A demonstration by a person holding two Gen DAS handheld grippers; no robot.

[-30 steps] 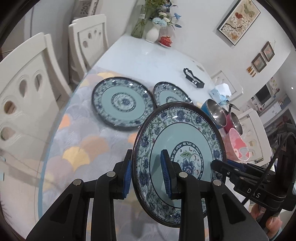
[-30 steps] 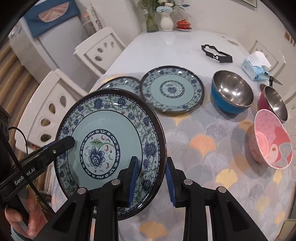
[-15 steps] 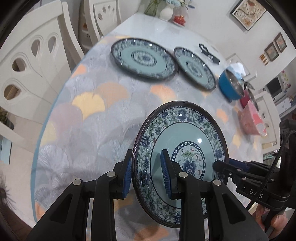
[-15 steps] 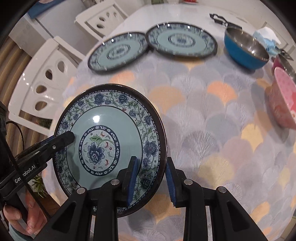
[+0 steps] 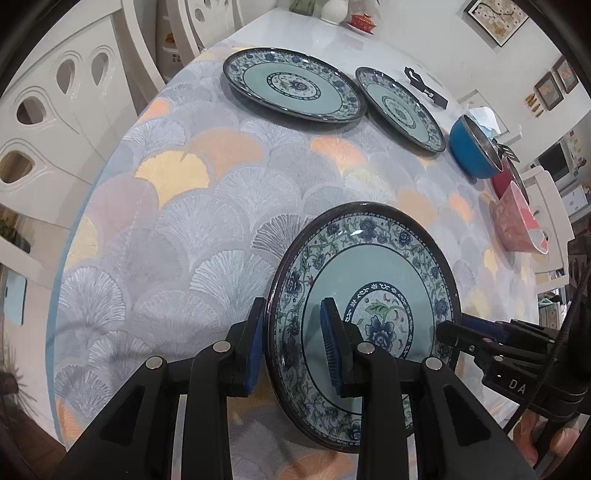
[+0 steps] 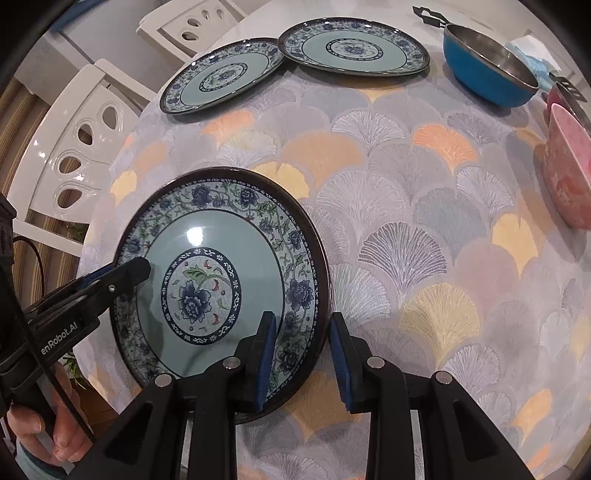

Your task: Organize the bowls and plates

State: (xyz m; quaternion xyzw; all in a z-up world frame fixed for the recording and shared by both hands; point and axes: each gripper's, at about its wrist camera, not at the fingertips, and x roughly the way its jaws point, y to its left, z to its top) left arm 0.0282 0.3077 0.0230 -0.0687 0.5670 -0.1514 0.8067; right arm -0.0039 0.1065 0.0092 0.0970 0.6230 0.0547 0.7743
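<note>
A blue floral plate (image 5: 373, 280) (image 6: 221, 266) is held by both grippers over the near part of the table. My left gripper (image 5: 293, 343) is shut on its left rim. My right gripper (image 6: 303, 354) is shut on its right rim. Each gripper shows in the other's view, the left gripper (image 6: 133, 269) and the right gripper (image 5: 448, 330). Two matching plates (image 5: 291, 85) (image 5: 400, 107) lie at the far side, also in the right wrist view (image 6: 221, 75) (image 6: 354, 48). A blue bowl (image 5: 474, 147) (image 6: 487, 77), a red bowl (image 5: 504, 181) and a pink bowl (image 5: 519, 218) (image 6: 569, 170) stand at the right.
The table (image 6: 424, 221) has a fan-patterned cloth. White chairs (image 5: 55, 110) (image 6: 74, 147) stand along the left edge. A black object (image 5: 424, 86), a tissue pack (image 5: 484, 114) and vases (image 5: 332, 7) sit at the far end.
Both grippers have carried the plate down and toward the near side of the table. The far plates and bowls now sit higher in both views. The grip is unchanged.
</note>
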